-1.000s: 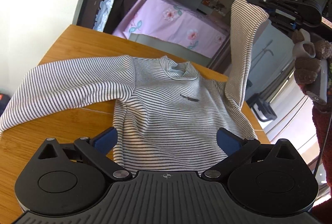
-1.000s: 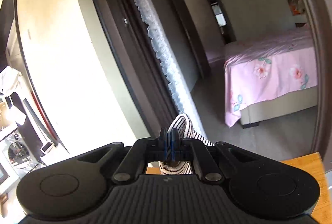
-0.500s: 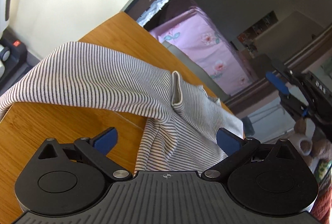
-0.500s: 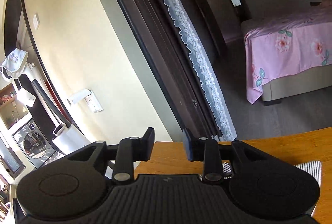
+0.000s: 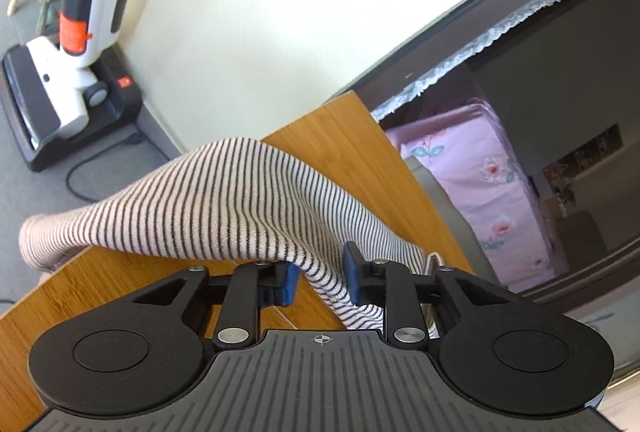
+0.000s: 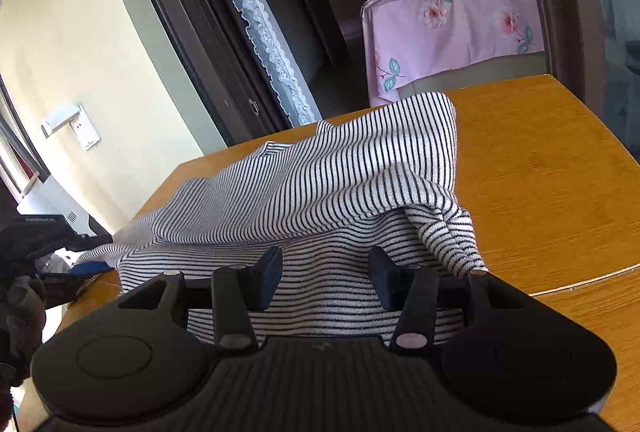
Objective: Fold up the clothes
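Sleeve-fold step: our left tool [image 5: 319,274], half-closed, straddled the sleeve [image 5: 208,204], not visibly pinching. Right tool [image 6: 325,274] wide, empty, over the shirt [image 6: 320,184] on the worktop [image 6: 540,172]. Next, we judged: pinch, carry toward 3 o'clock.

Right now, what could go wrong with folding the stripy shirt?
The left gripper has its fingers around only a thin bunch of the sleeve, with a gap showing, so the cloth might slip out. The sleeve's cuff hangs past the table edge, so its weight could drag the shirt sideways. The right gripper is open above the shirt, and the folded-over part looks bunched, so the fold may end up wrinkled.
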A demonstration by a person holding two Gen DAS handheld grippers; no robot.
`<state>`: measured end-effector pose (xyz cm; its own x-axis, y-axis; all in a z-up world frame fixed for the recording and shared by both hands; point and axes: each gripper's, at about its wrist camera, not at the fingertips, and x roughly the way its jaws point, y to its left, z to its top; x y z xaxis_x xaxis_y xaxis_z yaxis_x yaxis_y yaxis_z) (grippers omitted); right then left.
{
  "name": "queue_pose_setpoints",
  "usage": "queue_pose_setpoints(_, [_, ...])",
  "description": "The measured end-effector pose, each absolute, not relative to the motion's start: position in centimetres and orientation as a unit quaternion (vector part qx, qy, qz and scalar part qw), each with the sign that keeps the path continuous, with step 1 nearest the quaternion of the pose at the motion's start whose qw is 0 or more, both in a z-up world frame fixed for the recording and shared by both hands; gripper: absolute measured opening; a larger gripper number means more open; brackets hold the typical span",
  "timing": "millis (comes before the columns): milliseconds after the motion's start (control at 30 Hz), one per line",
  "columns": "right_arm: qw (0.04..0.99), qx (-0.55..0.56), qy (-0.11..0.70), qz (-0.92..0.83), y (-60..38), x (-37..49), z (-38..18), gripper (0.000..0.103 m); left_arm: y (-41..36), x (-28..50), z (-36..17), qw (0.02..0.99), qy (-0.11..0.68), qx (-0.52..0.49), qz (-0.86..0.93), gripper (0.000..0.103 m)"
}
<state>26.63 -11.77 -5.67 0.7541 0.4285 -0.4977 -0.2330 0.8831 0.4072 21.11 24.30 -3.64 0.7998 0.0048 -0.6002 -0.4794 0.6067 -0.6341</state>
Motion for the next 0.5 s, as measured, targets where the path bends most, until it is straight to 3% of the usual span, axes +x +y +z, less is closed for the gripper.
queue_pose_setpoints(67, [0.922,0.177,0.293,0.178,-12.3,26.6,-5.8,0.055,22.4,21.6,-1.6,0.892,0.26,-0.344,0.136,0.016])
queue_pose_setpoints(300, [0.919,0.213,0.28,0.177,-13.6,26.3,-6.1,0.057,9.3,21.3,3.9,0.984,0.171,-0.042,-0.035,0.015])
queue_pose_setpoints(500, [0.915,0.254,0.268,0.16,-15.2,26.1,-6.2,0.062,4.8,21.4,0.7,0.952,0.256,-0.044,-0.164,0.055])
